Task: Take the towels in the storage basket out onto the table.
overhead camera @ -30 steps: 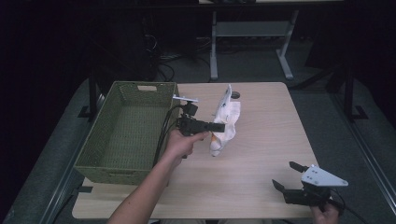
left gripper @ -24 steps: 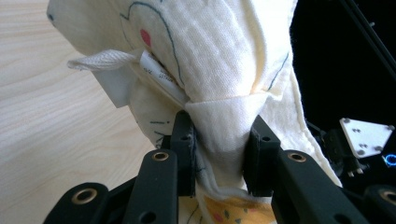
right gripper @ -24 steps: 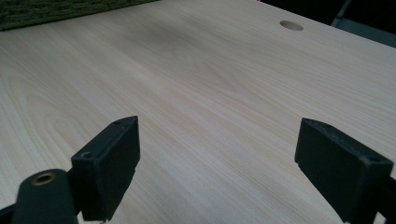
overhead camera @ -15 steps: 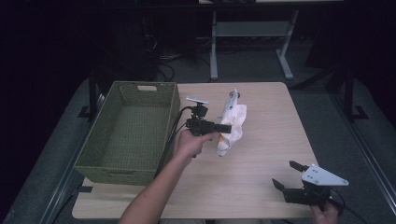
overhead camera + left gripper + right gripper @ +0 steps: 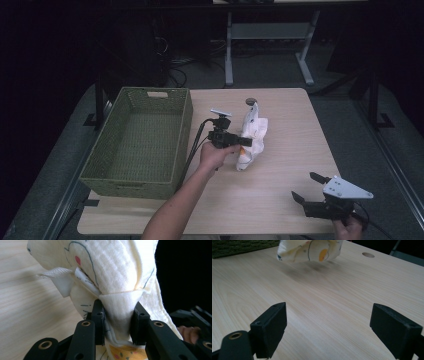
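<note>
**Left tongs pinch printed cloth beside green basket**

At a pale wooden counter (image 5: 280, 195), the left tongs (image 5: 243, 142) are clamped on a bunched cream cloth (image 5: 252, 137) printed with small coloured figures; the left gripper view shows both black jaws pressed into a gathered fold of the fabric (image 5: 117, 290), with a white label and a loop of cord hanging at its left side; the cloth sits above the middle of the counter, and the shadow beneath it in the right gripper view (image 5: 309, 250) suggests its lower end hangs clear of the wood, though whether any part touches cannot be told; a person's left hand (image 5: 216, 156) grips the tool, the forearm reaching in from the bottom edge of the high view; a woven green basket (image 5: 137, 145) stands just left of the hand, its inside showing nothing but weave; near the counter's front right corner, well apart from the cloth, the right tongs (image 5: 305, 187) rest low with jaws spread wide, nothing between them but bare wood; a small dark disc (image 5: 250, 101) lies near the far edge, just beyond the cloth's upper tip.
</note>
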